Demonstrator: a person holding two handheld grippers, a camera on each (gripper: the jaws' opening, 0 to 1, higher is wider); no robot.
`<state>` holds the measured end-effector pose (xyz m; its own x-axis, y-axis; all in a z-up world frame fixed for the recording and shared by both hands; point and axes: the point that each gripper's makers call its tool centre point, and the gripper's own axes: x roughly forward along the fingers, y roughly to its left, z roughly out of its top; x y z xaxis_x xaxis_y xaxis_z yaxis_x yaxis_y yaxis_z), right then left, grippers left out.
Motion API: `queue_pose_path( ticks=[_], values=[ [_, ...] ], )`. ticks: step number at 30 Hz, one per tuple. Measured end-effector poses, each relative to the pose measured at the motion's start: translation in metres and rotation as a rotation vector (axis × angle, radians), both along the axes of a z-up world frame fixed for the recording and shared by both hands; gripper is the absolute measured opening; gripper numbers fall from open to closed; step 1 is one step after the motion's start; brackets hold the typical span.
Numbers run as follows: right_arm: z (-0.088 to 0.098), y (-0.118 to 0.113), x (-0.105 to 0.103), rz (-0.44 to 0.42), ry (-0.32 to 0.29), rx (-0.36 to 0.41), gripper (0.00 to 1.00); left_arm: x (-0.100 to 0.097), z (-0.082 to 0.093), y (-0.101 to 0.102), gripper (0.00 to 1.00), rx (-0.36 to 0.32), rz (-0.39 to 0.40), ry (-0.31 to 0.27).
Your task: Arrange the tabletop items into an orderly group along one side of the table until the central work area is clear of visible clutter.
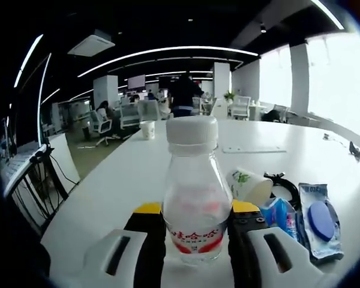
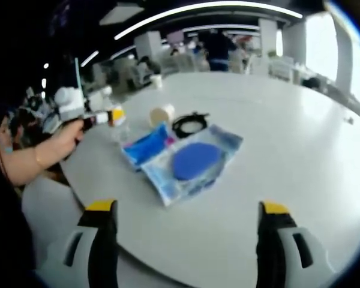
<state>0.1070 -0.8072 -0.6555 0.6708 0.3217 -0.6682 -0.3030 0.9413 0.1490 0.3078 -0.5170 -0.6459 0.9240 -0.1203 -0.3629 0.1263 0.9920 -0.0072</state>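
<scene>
In the left gripper view, the left gripper (image 1: 195, 225) is clasping a clear plastic bottle (image 1: 196, 195) with a white cap and a red label; its two jaws are pressing against the bottle's lower sides, just wide enough apart to fit it, and the bottle is standing upright on the white table (image 1: 126, 174) near its edge. Just to the right of the bottle, a paper cup (image 1: 250, 186) is lying on its side, with a black cable (image 1: 286, 185) behind it, a small blue packet (image 1: 282, 217) beside it and a clear bag with a blue disc (image 1: 320, 219) next to that. A second cup (image 1: 147, 129) is standing far back on the table. In the right gripper view, the right gripper (image 2: 186, 231) is hovering over bare tabletop with its jaws spread wide and gripping nothing, well apart from the bag, while a hand (image 2: 66, 139) is holding the left gripper at the table's left edge.
</scene>
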Motion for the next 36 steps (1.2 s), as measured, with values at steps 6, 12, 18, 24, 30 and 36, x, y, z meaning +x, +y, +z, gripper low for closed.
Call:
queue_pose_path(
  ticks=[6,12,18,24,30,36],
  values=[
    [0.000,-0.001,0.001,-0.006,0.002,-0.003,0.95,0.012,0.015,0.005,0.38,0.023,-0.025,-0.036],
    [-0.001,0.000,0.002,-0.005,0.006,-0.004,0.95,0.025,0.022,0.012,0.38,0.035,-0.034,-0.053],
    [-0.003,-0.002,0.002,-0.011,0.016,-0.009,0.95,0.036,0.027,0.017,0.38,0.046,-0.042,-0.070],
    [-0.005,-0.003,0.003,-0.010,0.029,-0.014,0.95,0.054,0.029,0.024,0.38,0.041,-0.050,-0.077],
    [-0.010,-0.002,0.005,-0.004,0.037,-0.011,0.95,0.075,0.031,0.031,0.38,0.059,-0.065,-0.092],
    [-0.018,-0.001,0.007,-0.006,0.051,-0.008,0.95,0.093,0.029,0.039,0.38,0.048,-0.055,-0.101]
  ],
)
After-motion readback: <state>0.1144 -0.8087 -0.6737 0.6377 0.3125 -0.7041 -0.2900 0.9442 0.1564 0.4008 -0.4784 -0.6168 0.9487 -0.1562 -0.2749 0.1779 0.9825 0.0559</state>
